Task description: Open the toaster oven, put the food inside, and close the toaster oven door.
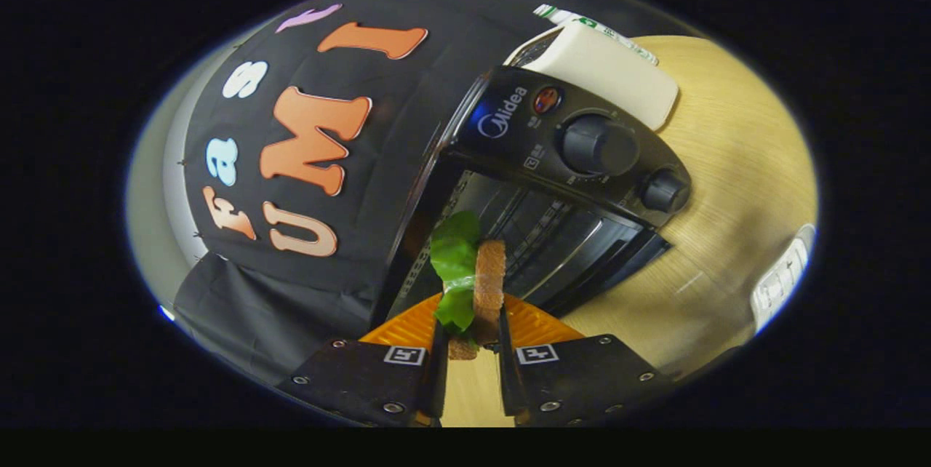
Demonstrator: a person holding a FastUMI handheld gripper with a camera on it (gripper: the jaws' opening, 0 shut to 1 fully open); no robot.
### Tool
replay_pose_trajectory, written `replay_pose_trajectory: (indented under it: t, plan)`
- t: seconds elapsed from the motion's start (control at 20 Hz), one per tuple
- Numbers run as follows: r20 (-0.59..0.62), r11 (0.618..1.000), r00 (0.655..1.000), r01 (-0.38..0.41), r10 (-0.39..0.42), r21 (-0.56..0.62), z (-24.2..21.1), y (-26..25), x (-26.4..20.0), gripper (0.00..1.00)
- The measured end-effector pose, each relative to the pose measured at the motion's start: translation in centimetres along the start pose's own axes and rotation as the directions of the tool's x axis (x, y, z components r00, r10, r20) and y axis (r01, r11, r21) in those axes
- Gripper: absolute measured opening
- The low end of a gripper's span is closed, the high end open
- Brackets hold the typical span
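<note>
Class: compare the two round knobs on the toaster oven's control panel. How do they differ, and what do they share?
The larger knob sits mid-panel beside the indicator light; the smaller knob sits at the panel's far end. Both are dark, round and on the toaster oven. The gripper holds the sandwich before it.

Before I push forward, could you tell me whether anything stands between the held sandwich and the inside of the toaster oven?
Nothing visible does. The gripper is shut on the brown bread sandwich with green lettuce, held upright just ahead of the fingers. The black toaster oven stands directly beyond with its glass door swung open, and its dark cavity is exposed.
</note>
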State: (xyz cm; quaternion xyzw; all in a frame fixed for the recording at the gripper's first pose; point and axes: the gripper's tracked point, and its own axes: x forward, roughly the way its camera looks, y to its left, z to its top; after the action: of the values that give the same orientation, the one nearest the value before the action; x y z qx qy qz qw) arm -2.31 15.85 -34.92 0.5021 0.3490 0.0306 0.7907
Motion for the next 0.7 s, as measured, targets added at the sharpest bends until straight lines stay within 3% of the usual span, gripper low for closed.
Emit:
replay_pose_trajectory:
  t: [0.45,0.6,0.7]
  plan:
    - [0.132,0.999,0.990,0.052,-0.054,0.017,0.8,-0.1,4.9,0.31]
    - [0.140,0.995,0.985,0.098,-0.099,0.017,0.8,-0.5,5.5,0.31]
    - [0.133,0.989,0.980,0.148,-0.146,-0.005,0.7,-1.0,5.3,0.37]
